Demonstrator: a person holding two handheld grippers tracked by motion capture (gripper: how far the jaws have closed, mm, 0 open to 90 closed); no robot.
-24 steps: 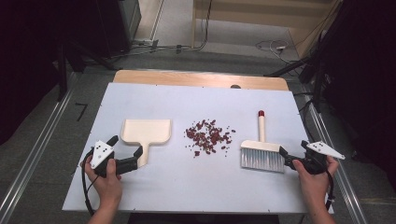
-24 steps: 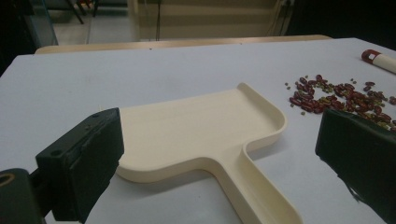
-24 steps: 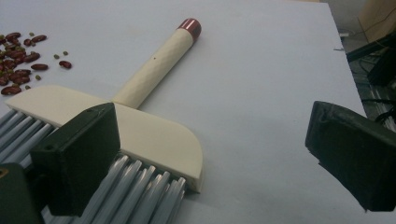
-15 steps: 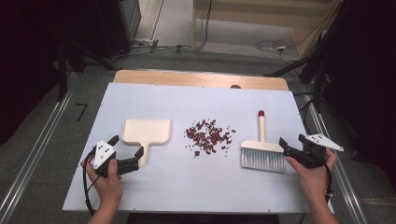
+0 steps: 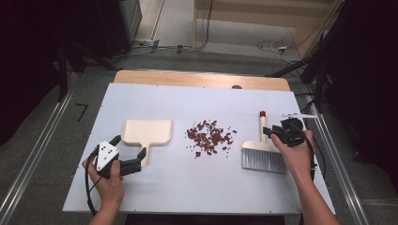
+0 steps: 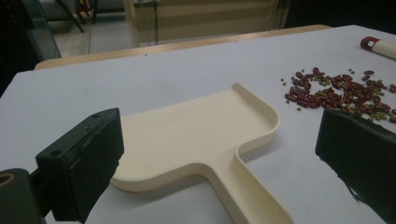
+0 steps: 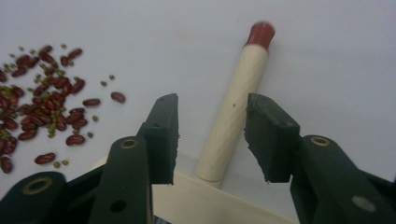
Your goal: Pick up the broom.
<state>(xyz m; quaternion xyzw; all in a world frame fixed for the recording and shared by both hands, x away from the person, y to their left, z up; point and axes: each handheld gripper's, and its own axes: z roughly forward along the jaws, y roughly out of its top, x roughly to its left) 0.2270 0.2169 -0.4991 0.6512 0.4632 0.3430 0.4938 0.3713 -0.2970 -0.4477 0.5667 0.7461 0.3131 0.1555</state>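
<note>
Straddling the light, stiff brush handle (image 7: 236, 112), our right gripper (image 7: 212, 135) stands apart; left gripper (image 6: 219, 158) gapes over the dustpan (image 6: 196, 144).

Left gripper (image 5: 126, 157): black jaws, grey three-cornered plate with dark dots, black cable looping at 7 o'clock. Right gripper (image 7: 212, 140): dark-green jaws, brass-ringed screw holes. Forearms bare.

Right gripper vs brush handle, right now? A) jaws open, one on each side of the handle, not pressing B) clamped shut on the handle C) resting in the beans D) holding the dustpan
A: in the right gripper view the right gripper has its jaws apart with a gap on both sides of the brush handle, so nothing is gripped.
</note>
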